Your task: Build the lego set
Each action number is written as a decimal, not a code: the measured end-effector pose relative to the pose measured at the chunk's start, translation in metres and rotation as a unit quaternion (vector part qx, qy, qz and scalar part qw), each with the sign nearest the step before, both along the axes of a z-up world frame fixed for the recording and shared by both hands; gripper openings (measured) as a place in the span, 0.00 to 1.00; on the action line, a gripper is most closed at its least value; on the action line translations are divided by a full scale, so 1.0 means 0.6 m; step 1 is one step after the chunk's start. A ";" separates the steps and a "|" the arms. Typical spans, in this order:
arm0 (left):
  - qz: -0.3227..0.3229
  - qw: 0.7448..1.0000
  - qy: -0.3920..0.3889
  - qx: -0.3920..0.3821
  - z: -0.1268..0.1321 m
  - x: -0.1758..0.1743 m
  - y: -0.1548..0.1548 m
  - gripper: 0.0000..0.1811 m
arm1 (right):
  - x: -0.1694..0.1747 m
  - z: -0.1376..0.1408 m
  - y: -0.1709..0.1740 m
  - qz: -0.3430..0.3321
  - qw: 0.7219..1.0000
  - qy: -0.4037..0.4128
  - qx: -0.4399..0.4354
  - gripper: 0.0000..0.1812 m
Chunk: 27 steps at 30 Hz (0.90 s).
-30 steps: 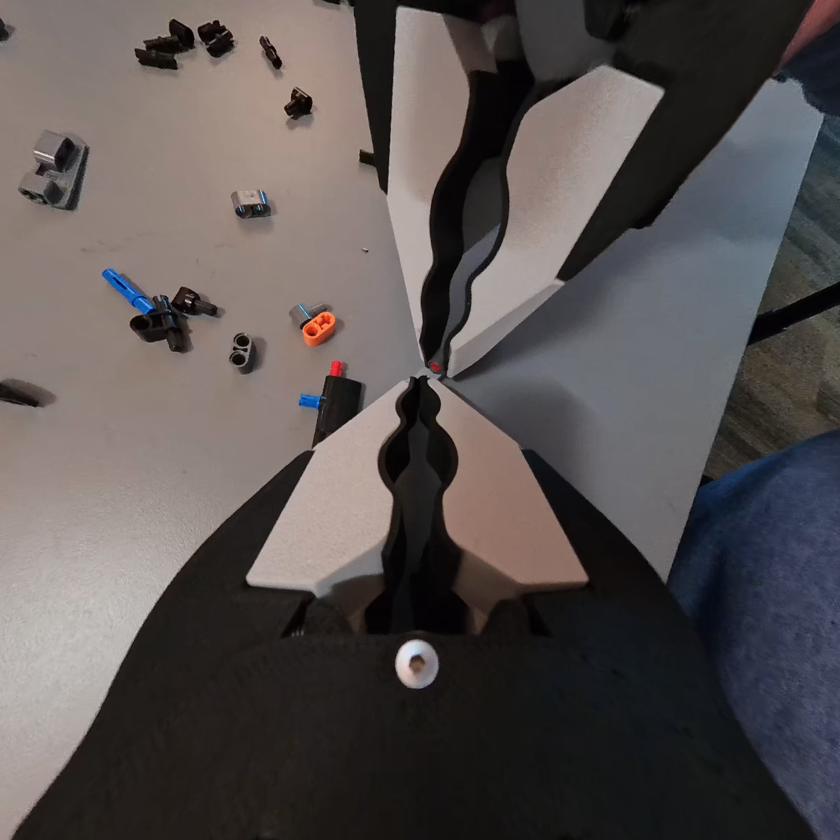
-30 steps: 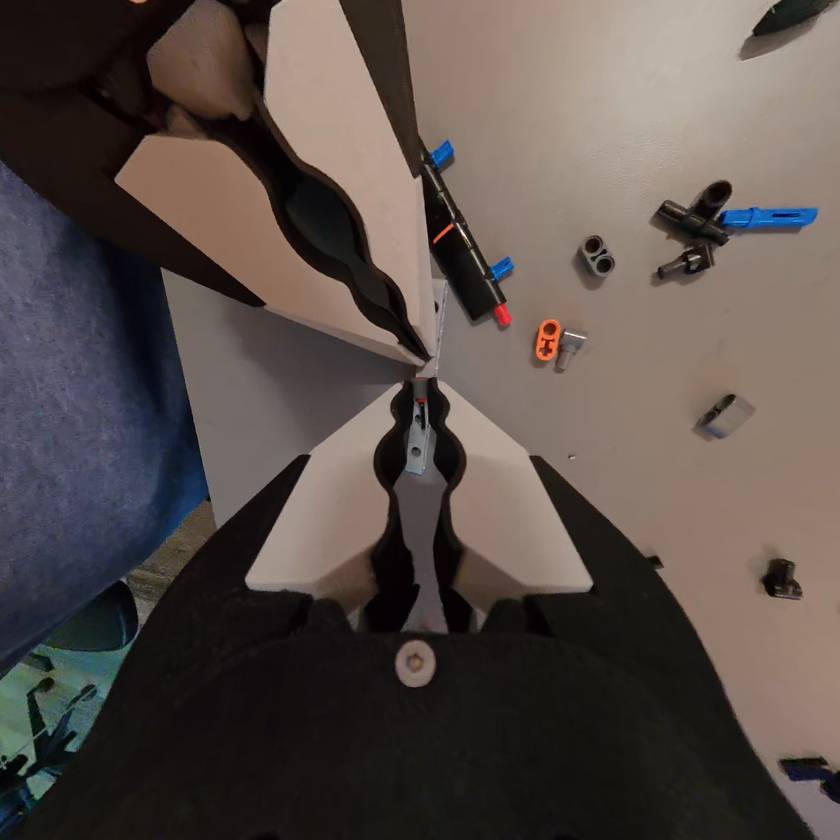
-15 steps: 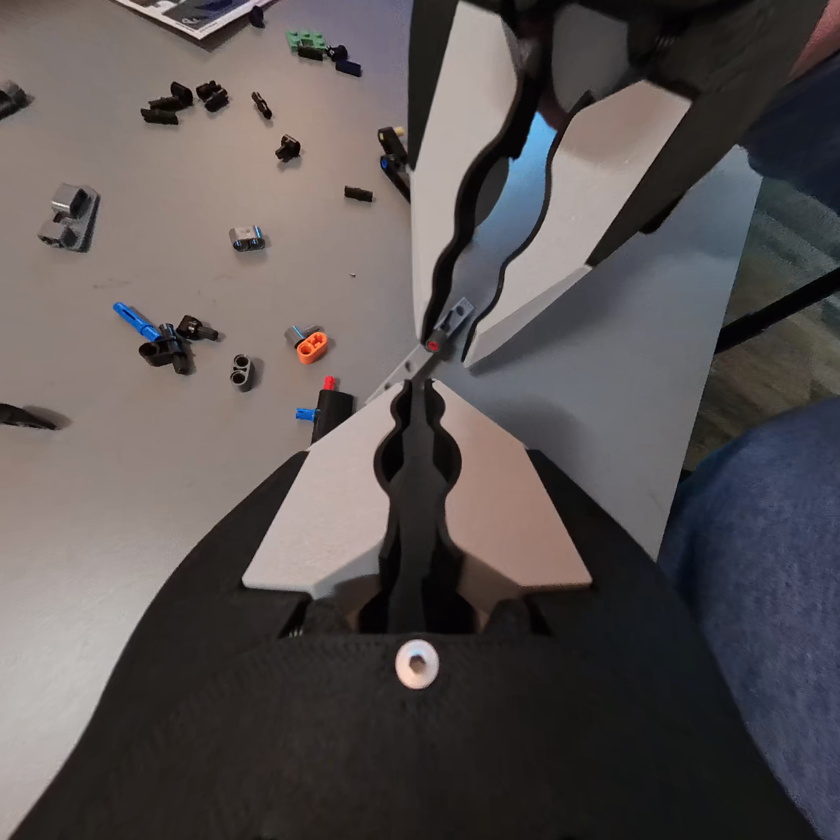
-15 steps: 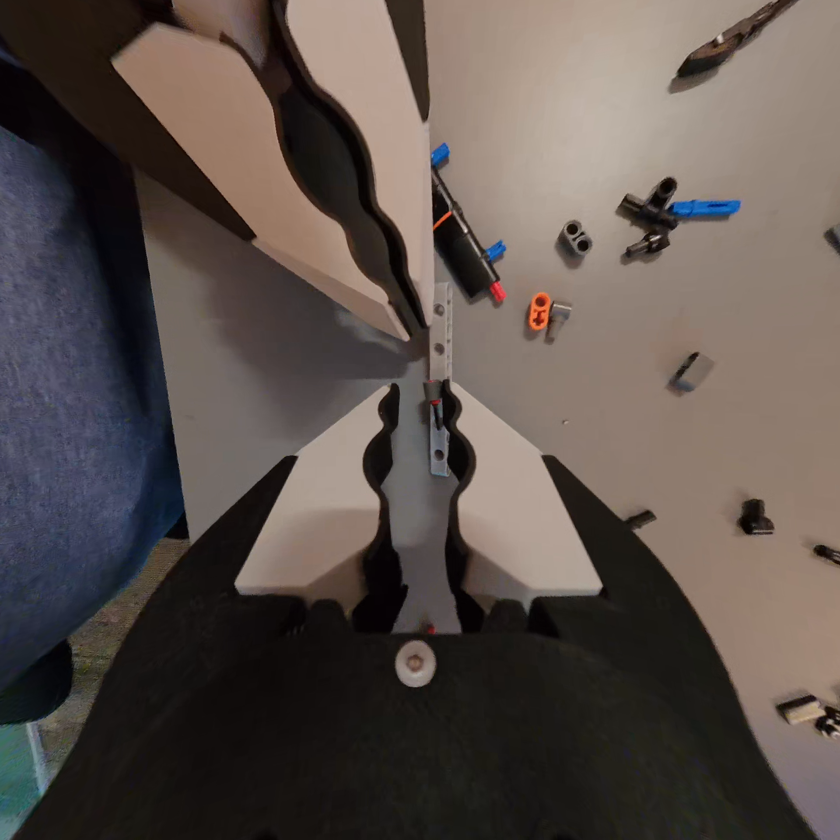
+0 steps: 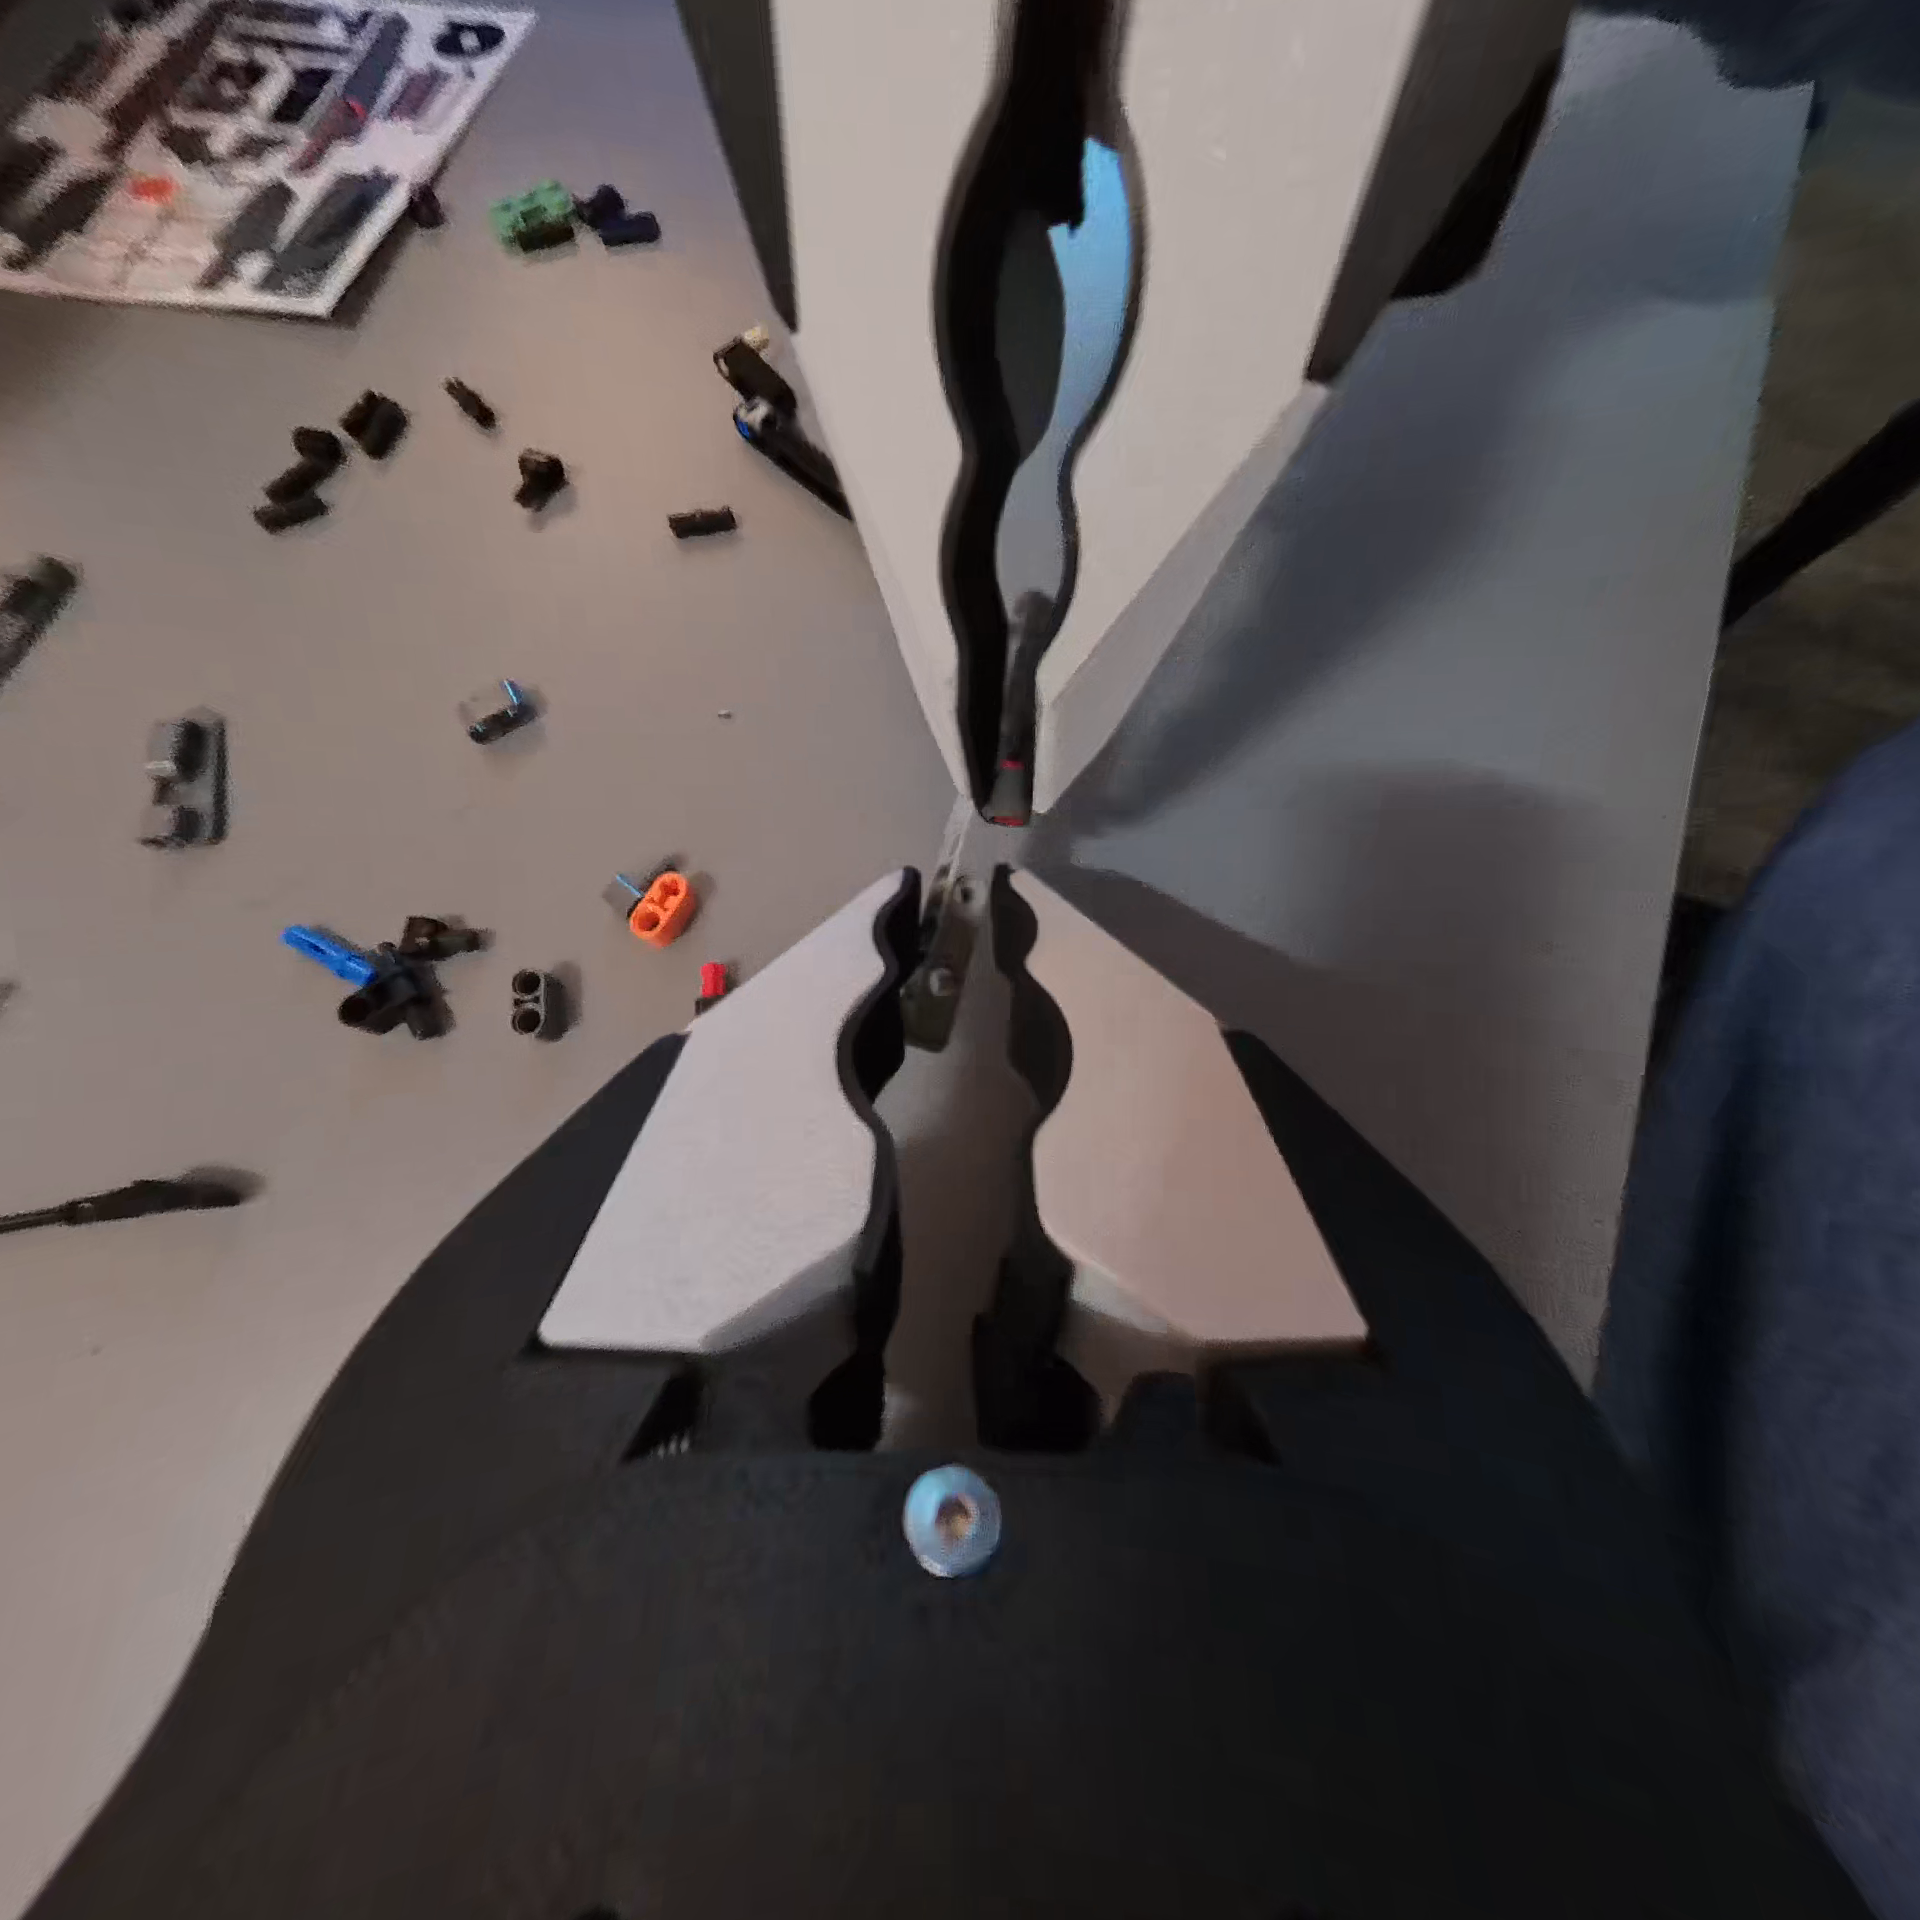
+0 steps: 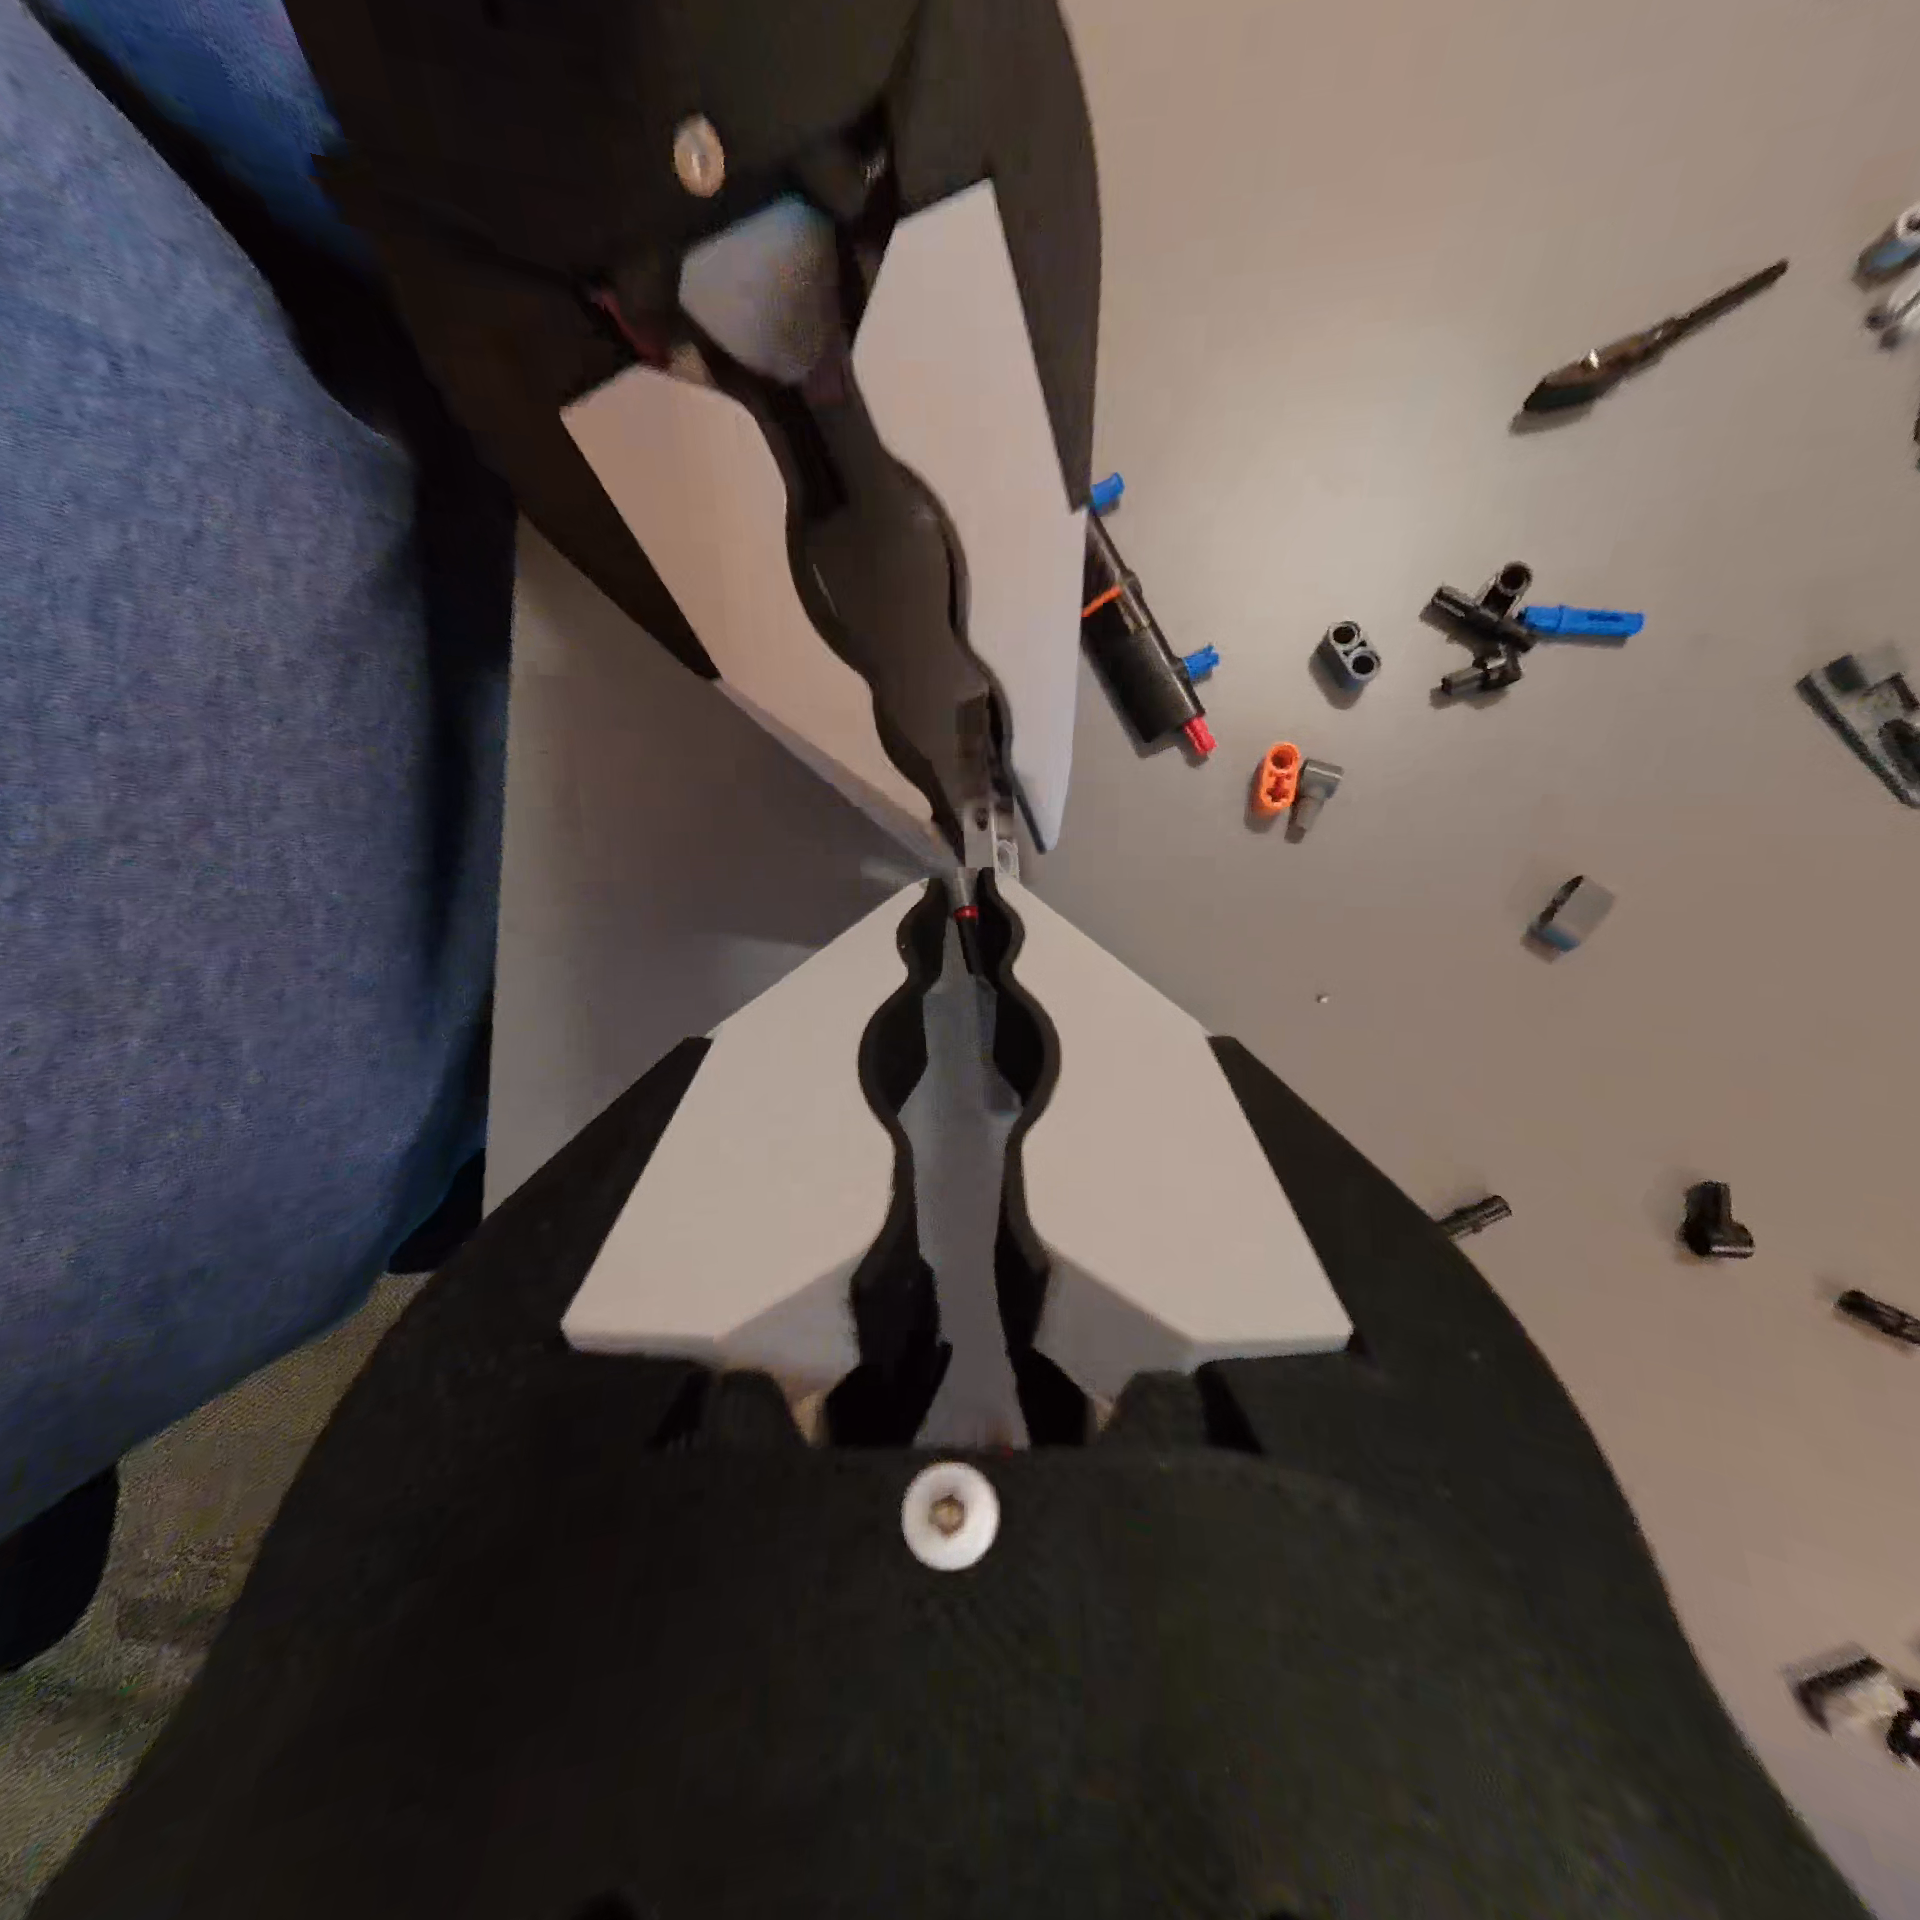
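Grippers meet tip to tip above the grey table point(image 5: 520, 1195) edge. Your left gripper point(image 5: 956, 883) is nearly closed and pinches a thin grey beam point(image 5: 945, 966) with holes at its tips. Your right gripper point(image 6: 971, 894), facing it, is closed on a dark pin with a red ring point(image 6: 966, 925); the pin end touches the beam. To the left of your left gripper lie loose pieces, an orange connector point(image 5: 661, 906) nearest, and a printed instruction sheet point(image 5: 239, 145) farther ahead.
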<state>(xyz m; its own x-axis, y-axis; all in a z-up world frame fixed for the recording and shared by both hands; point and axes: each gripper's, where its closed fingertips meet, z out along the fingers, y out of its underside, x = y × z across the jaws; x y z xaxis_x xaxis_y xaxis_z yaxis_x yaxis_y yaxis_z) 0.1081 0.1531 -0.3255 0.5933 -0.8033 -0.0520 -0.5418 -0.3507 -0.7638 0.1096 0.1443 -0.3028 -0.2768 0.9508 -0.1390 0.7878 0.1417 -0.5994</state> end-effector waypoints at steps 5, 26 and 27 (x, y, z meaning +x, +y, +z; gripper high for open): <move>0.013 1.000 -0.002 0.010 0.015 -0.008 0.004 0.04 | -0.002 0.028 0.020 -0.029 0.999 0.038 0.019 0.13; 0.077 0.997 -0.006 0.021 0.046 -0.010 0.014 0.04 | 0.000 0.043 0.035 -0.062 0.958 0.063 0.272 0.00; 0.080 0.997 -0.006 0.023 0.046 -0.009 0.016 0.04 | 0.000 0.044 0.037 -0.074 0.961 0.066 0.258 0.00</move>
